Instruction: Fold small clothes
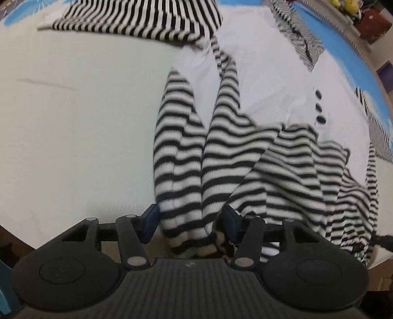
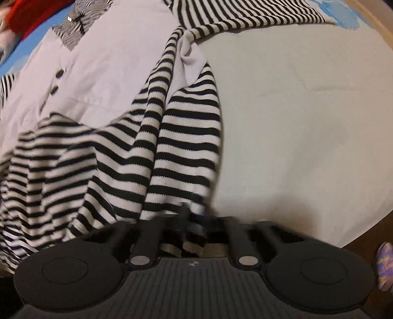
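A black-and-white striped garment [image 1: 245,152] with a white front panel and black buttons [image 1: 319,108] lies rumpled on a white cover [image 1: 73,122]. My left gripper [image 1: 191,220] points down at its near edge, and a thick bunch of striped cloth fills the gap, touching both blue pads [image 1: 151,222]. In the right wrist view the same garment [image 2: 122,152] spreads to the left with its buttons [image 2: 56,81]. My right gripper [image 2: 194,216], blurred, is shut on a thin fold of the striped hem.
A striped sleeve [image 1: 147,22] stretches across the far side. A striped collar piece with a black bow [image 2: 76,27] and a red cloth [image 2: 32,14] lie beyond it. The white cover [image 2: 307,122] ends at a near edge, where a foot in a patterned slipper [image 2: 384,265] stands.
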Demonstrator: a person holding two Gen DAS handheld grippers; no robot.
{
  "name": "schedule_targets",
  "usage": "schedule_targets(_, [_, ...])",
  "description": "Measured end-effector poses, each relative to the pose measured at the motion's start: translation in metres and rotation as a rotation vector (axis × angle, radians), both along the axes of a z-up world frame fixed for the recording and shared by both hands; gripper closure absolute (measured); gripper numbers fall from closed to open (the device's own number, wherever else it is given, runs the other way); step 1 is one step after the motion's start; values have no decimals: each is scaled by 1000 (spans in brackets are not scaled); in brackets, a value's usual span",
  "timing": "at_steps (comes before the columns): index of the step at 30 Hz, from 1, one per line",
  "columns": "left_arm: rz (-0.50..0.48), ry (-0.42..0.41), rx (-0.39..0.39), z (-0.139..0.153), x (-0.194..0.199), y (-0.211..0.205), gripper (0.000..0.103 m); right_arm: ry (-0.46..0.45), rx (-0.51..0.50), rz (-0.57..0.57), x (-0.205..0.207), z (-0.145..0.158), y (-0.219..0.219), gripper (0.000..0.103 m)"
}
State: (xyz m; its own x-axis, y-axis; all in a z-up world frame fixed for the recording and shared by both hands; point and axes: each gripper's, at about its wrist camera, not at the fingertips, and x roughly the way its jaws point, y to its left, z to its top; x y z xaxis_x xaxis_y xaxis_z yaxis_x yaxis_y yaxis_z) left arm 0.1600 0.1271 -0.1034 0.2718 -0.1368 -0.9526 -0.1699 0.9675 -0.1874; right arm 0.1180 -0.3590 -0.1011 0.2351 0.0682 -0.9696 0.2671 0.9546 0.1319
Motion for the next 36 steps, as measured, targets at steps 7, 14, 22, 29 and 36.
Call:
schedule_targets(7, [-110, -73, -84, 12, -12, -17, 95, -147, 20, -129, -5, 17, -37, 103])
schedule_targets(14, [-150, -31, 34, 17, -24, -14, 95, -122, 2, -154, -11, 16, -56, 103])
schedule_targets(22, [-144, -172, 41, 46, -15, -15, 68, -186, -182, -61, -6, 37, -24, 70])
schedule_targets(29, [-304, 11, 117, 8, -6, -54, 61, -276, 68, 181, -4, 45, 22, 48])
schedule_targets(36, [-249, -262, 150, 63, -2, -50, 51, -150, -32, 253, 7, 35, 47, 46])
